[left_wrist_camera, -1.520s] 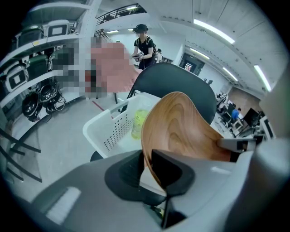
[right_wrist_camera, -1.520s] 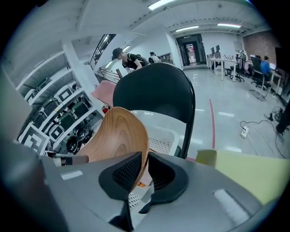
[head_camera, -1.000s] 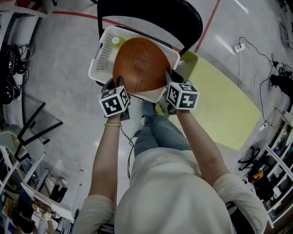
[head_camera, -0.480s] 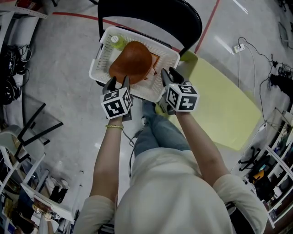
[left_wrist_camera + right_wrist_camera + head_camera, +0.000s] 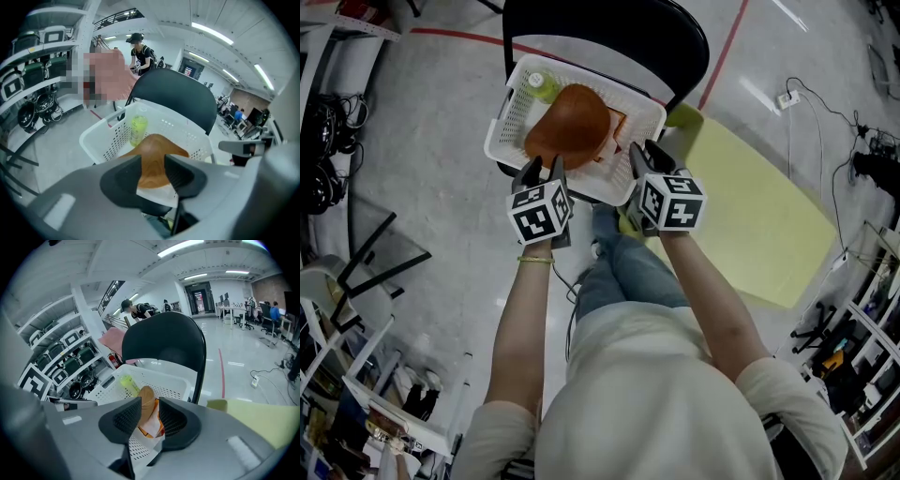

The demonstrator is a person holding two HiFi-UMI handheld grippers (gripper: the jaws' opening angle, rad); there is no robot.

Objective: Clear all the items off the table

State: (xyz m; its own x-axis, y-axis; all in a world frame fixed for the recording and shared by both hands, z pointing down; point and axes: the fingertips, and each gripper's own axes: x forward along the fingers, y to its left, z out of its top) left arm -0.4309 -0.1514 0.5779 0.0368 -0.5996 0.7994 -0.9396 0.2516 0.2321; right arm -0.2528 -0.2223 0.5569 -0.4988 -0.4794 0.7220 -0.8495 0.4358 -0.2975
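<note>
the round brown wooden bowl (image 5: 570, 127) lies in the white plastic basket (image 5: 508, 117) on the black chair (image 5: 609, 37). the left tongs (image 5: 542, 169) and right tongs (image 5: 649, 153) hover at its near rim, both apart and empty; the left tongs have just been closing.

black chair (image 5: 609, 28) stood on grey floor (image 5: 422, 141), red tape line (image 5: 727, 52) crossed beside it, white power strip (image 5: 787, 97) lay with its cable, shelving (image 5: 47, 51) held dark gear, person in cap (image 5: 140, 54) stood beyond

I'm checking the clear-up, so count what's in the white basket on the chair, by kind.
Wooden bowl: 1
Green bottle: 1
Orange-and-white packet: 1
Total: 3, going by what shows in the white basket; anything under the bowl is hidden.
</note>
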